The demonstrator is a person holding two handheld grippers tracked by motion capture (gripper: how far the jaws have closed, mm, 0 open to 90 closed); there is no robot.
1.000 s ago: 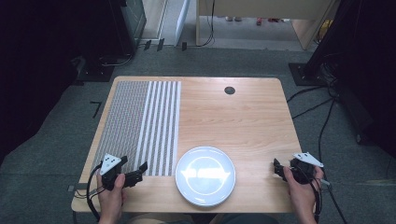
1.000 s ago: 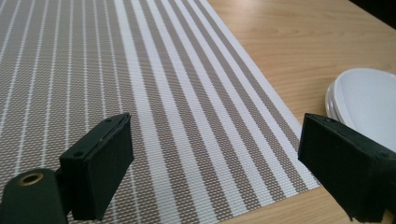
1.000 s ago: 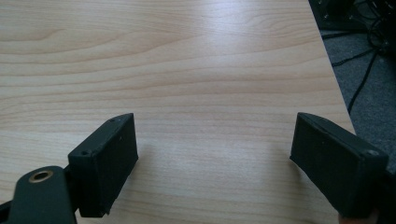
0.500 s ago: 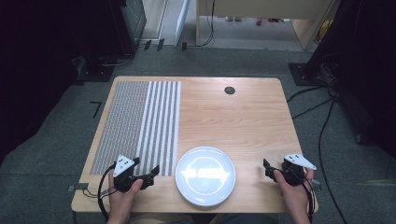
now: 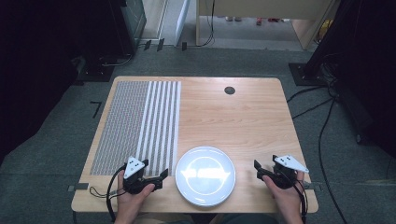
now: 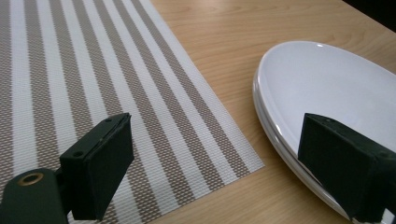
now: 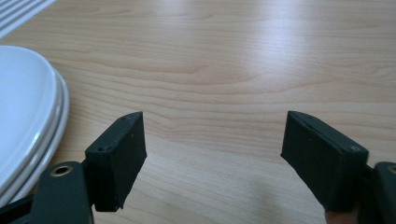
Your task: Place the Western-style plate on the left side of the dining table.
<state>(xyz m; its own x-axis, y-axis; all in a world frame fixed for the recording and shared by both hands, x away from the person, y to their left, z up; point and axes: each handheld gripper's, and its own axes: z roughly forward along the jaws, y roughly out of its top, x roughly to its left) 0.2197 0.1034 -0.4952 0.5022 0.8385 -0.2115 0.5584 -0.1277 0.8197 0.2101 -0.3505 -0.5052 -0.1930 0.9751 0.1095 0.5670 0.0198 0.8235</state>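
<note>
A white plate (image 5: 205, 175) lies near the table's front edge, in the middle. Its edge shows two stacked rims (image 7: 51, 126). A striped woven placemat (image 5: 140, 126) covers the table's left part. My left gripper (image 5: 155, 170) is held low over the mat's front right corner, just left of the plate, open and holding nothing. In the left gripper view one pad (image 6: 100, 163) hangs over the mat (image 6: 93, 70) and the other in front of the plate (image 6: 327, 84). My right gripper (image 5: 258, 170) is just right of the plate, open over bare wood (image 7: 215, 154).
The wooden table (image 5: 243, 121) has a small black round grommet (image 5: 229, 90) at the back right. Cables (image 5: 322, 116) run over the grey floor to the right. Dark equipment stands beyond the far left corner.
Both hands have moved inward toward the plate: the left gripper to the right, the right gripper to the left. The plate and mat have not moved.
</note>
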